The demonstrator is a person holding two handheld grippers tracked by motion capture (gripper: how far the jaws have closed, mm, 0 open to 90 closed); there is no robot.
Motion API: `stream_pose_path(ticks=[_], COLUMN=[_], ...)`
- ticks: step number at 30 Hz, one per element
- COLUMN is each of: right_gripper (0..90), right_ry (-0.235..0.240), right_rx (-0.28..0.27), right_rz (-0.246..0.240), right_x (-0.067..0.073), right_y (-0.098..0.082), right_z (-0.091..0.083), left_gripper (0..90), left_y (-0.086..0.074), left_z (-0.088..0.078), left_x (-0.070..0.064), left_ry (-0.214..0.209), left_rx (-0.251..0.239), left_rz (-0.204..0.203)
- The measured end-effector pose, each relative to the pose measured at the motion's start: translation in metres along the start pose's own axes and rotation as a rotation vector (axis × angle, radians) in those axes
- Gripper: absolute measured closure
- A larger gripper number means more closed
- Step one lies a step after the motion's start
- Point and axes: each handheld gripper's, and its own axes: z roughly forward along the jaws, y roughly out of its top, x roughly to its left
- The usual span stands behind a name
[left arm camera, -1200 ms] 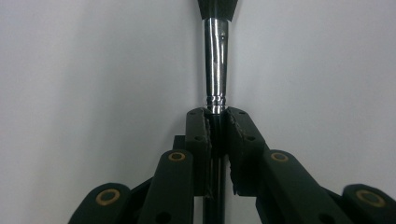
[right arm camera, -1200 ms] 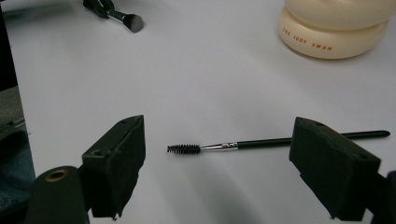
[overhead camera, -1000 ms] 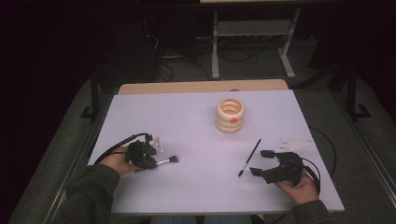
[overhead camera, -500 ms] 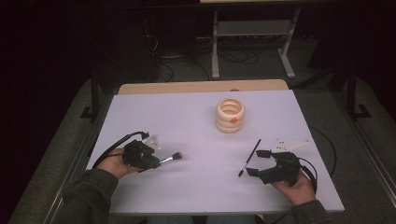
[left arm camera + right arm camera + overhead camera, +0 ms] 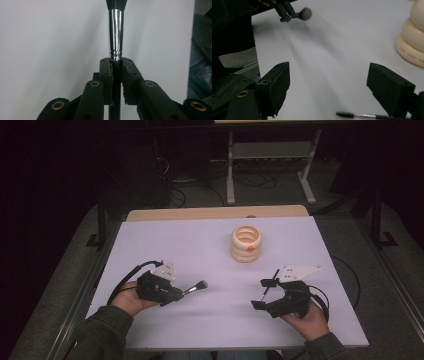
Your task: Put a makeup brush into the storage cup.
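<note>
The left claw (image 5: 176, 295) is clamped on the handle of the makeup brush (image 5: 196, 287), bristles toward the beige ringed holder (image 5: 246, 243), prob. to drop it in, while the right claw (image 5: 328, 91) stands open w/ the spoolie wand (image 5: 362, 115) lying on the worktop (image 5: 200, 240) by one jaw.

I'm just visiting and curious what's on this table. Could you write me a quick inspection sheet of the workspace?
Surface: white table, bare in the middle.
Job's things: makeup brush held off the table; thin spoolie wand lying by the right jaws; cream ringed holder standing at the back.
Clutter: nothing seen.
Grippers: left hand-held gripper shut on the makeup brush's handle; right hand-held gripper open wide, nothing between its jaws.
Cables: a black cable trails from each gripper.
Surroundings: dark room, grey floor, a metal stand behind.
</note>
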Motion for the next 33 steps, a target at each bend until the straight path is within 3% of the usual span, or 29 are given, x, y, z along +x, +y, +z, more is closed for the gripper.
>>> stream_pose_path(ticks=[5,12,20,26,33], right_gripper=[18.0,20.4,21.5,25.1,35.5], right_ry=[0.039,0.082,0.134,0.163,0.219], right_rx=[0.008,0.036,0.076,0.072,0.084], right_rz=[-0.034,-0.043,-0.038,-0.034,-0.01], right_x=[0.012,0.016,0.018,0.021,0.02], right_y=[0.018,0.037,0.047,0.051,0.057], right_z=[0.008,0.016,0.035,0.047,0.06], left_gripper=[79.5,79.5,79.5,79.5,79.5], left_y=[0.007,0.016,0.023,0.026,0.028], left_z=[-0.001,0.001,0.005,0.009,0.012], left_x=[-0.009,-0.016,-0.024,-0.028,-0.031], left_ry=[-0.002,-0.018,-0.04,-0.054,-0.068], left_rx=[-0.072,-0.144,-0.171,-0.205,-0.253], left_rz=[-0.005,-0.017,-0.007,-0.002,0.009])
